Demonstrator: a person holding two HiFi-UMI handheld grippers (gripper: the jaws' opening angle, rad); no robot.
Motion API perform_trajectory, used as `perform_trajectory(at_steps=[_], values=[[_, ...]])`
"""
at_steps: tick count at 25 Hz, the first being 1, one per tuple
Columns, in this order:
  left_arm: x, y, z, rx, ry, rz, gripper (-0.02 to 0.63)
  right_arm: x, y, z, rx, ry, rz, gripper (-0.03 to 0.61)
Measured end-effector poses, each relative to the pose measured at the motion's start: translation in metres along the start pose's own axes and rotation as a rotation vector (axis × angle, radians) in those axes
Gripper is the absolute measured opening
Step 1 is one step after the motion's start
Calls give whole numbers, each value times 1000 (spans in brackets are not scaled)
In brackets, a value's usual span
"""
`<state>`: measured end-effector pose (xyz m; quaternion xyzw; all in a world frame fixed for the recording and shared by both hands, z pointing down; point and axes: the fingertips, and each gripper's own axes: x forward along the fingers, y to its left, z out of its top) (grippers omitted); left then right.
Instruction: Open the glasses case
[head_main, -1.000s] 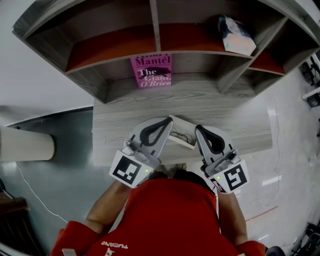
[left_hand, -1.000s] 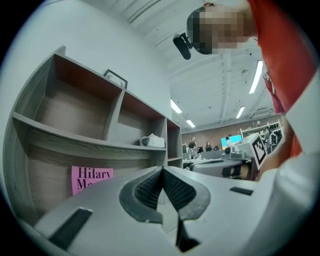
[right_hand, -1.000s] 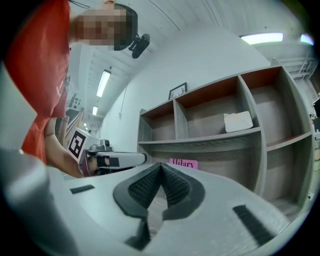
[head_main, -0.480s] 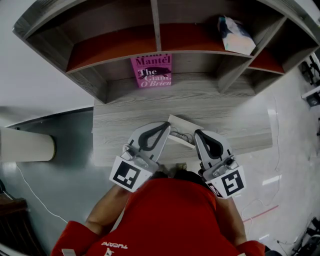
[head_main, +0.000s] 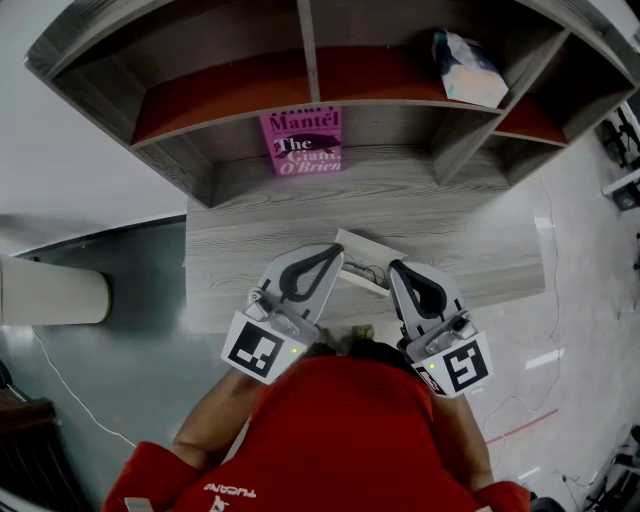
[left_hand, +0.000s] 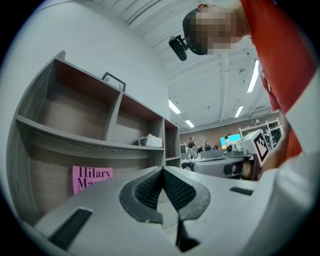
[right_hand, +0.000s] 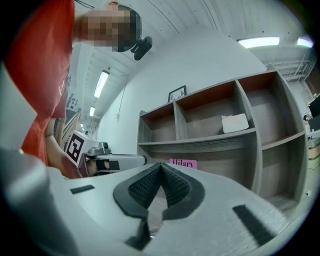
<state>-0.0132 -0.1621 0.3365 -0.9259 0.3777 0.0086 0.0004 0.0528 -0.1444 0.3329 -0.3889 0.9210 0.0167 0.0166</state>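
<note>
In the head view a white glasses case (head_main: 364, 260) lies on the grey wooden desk (head_main: 450, 230), with something dark and thin showing in it. My left gripper (head_main: 335, 251) is shut and empty, its tip just left of the case. My right gripper (head_main: 395, 268) is also shut and empty, its tip at the case's right end. Whether either tip touches the case I cannot tell. In the left gripper view the pads (left_hand: 150, 189) meet with nothing between them; the right gripper view shows its pads (right_hand: 172, 184) closed the same way. The case is hidden in both gripper views.
A shelf unit (head_main: 310, 60) stands at the back of the desk. A pink book (head_main: 302, 142) leans under it, and a white bundle (head_main: 468, 70) lies on the upper right shelf. A pale cylinder (head_main: 50, 288) sits left of the desk on the floor.
</note>
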Motion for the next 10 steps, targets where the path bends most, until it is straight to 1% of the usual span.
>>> perform_trajectory(at_steps=[10], values=[[1, -1, -1, 2, 0, 9, 9, -1, -1, -4, -2, 7, 6, 3]])
